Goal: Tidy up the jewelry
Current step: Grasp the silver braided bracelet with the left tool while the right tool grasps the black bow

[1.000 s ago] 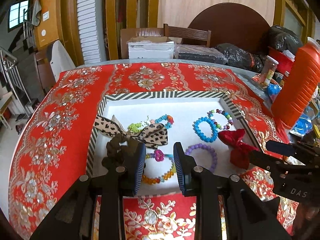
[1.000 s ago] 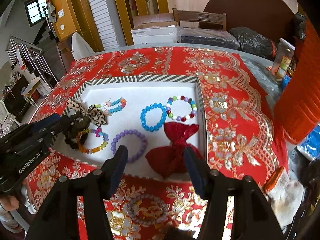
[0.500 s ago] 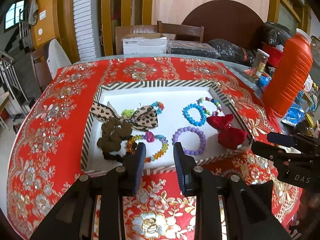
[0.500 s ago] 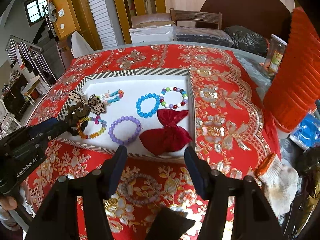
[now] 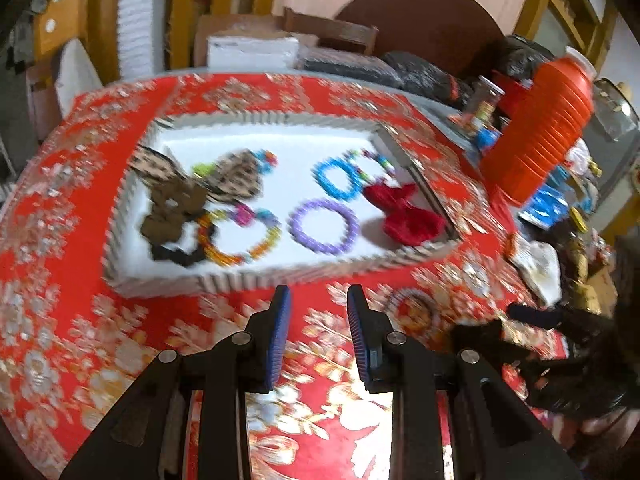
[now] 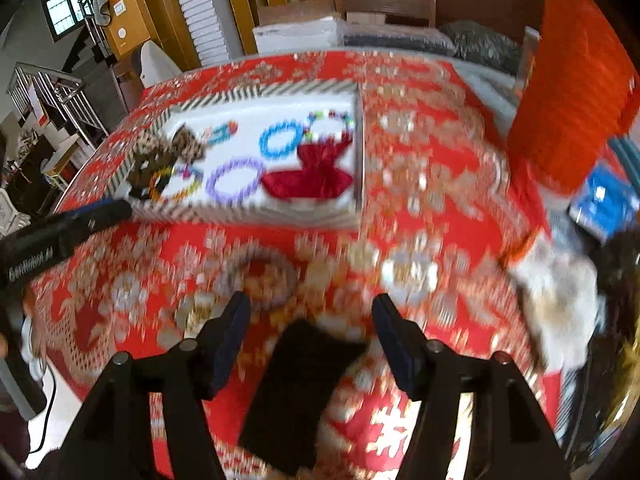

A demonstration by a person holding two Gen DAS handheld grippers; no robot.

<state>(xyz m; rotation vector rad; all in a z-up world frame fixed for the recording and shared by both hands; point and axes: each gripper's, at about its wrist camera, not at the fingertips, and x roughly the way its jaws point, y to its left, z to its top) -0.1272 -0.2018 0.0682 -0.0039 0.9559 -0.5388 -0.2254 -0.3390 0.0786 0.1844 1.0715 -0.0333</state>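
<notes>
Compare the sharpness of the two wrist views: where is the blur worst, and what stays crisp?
Left wrist view: moderate motion blur on the tray and beaded bracelets, left gripper crisp. Right wrist view: heavier smear across the red tablecloth, right gripper fairly sharp. Both bend straight edges, fisheye-style.

orange ribbed jug (image 5: 538, 132) beside red patterned tablecloth (image 5: 60, 300).

Lettering on the left gripper only

White print runs along the black body of the left gripper (image 6: 120, 210) at the left edge of the right wrist view, smeared by blur; it looks like "GenRobot.AI", nothing else legible
</notes>
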